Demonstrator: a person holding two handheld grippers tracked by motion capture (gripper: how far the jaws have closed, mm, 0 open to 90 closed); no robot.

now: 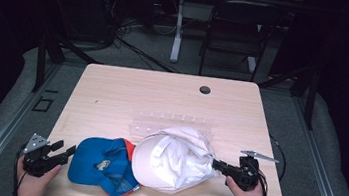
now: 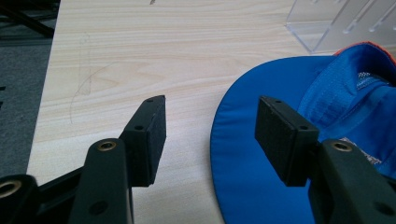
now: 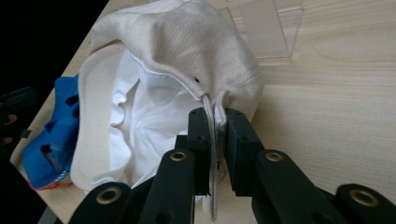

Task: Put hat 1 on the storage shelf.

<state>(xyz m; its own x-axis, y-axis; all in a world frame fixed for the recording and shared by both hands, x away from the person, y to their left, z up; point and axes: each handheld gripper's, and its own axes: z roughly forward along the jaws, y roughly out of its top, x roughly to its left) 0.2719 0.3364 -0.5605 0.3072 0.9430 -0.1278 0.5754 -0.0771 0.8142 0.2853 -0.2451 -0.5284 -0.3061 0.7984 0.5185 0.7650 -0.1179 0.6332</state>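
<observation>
White cap (image 3: 159,70) strap pinched in right gripper (image 3: 215,122); left gripper (image 2: 210,135) gapes empty beside blue cap (image 2: 261,154)

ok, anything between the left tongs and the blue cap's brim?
Nothing visible. The left tongs stand open over bare table, with the blue cap brim's edge already between the jaws, not yet pinched. The right tongs are shut on the white cap strap, off to the side.
</observation>
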